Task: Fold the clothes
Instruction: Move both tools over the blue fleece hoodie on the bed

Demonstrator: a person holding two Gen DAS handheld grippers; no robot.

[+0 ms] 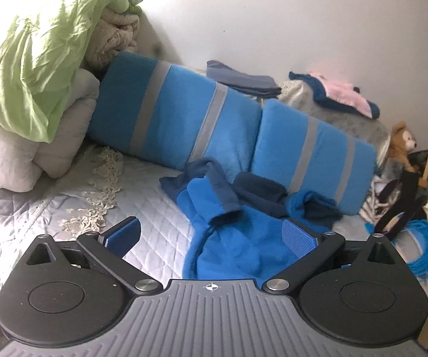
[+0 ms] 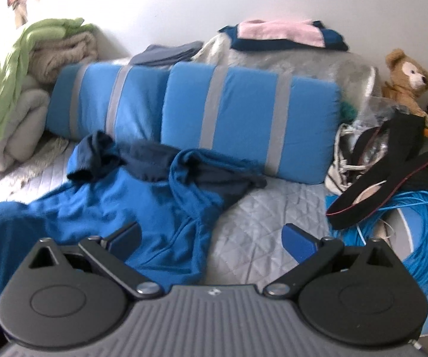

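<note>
Grippers, both, stood wide apart at the fingers and held nothing. Left gripper [image 1: 211,236] hovered over the near hem of the blue sweatshirt [image 1: 232,238], its right blue pad [image 1: 298,236] above the cloth and its left pad above the bare quilted cover [image 1: 160,208]. Right gripper [image 2: 211,239] hovered over the sweatshirt's [image 2: 118,208] right edge, left pad above the blue cloth, right pad above the cover [image 2: 258,214]. No readable writing or brand seen; only a small crosshair mark [image 1: 212,287] on the left gripper's grey ribbed body.

One sweatshirt, bright blue with navy cuffs and navy collar, lay crumpled and unfolded on the cover, sleeves bunched toward its far end.

Just behind the sweatshirt: two blue cushions with grey stripes [image 2: 243,113], set side by side against the wall. Behind the cushions: one folded grey-blue garment [image 2: 169,52] and one folded pink-and-navy garment [image 2: 282,34] on a grey pile. Left of the sweatshirt: one stack of bedding topped by a light green sheet [image 1: 32,59]. Right of the sweatshirt: one coil of blue cable [image 2: 416,226], a black strap [image 2: 377,184] lying across it, and one brown teddy bear [image 2: 407,77] farther back.
</note>
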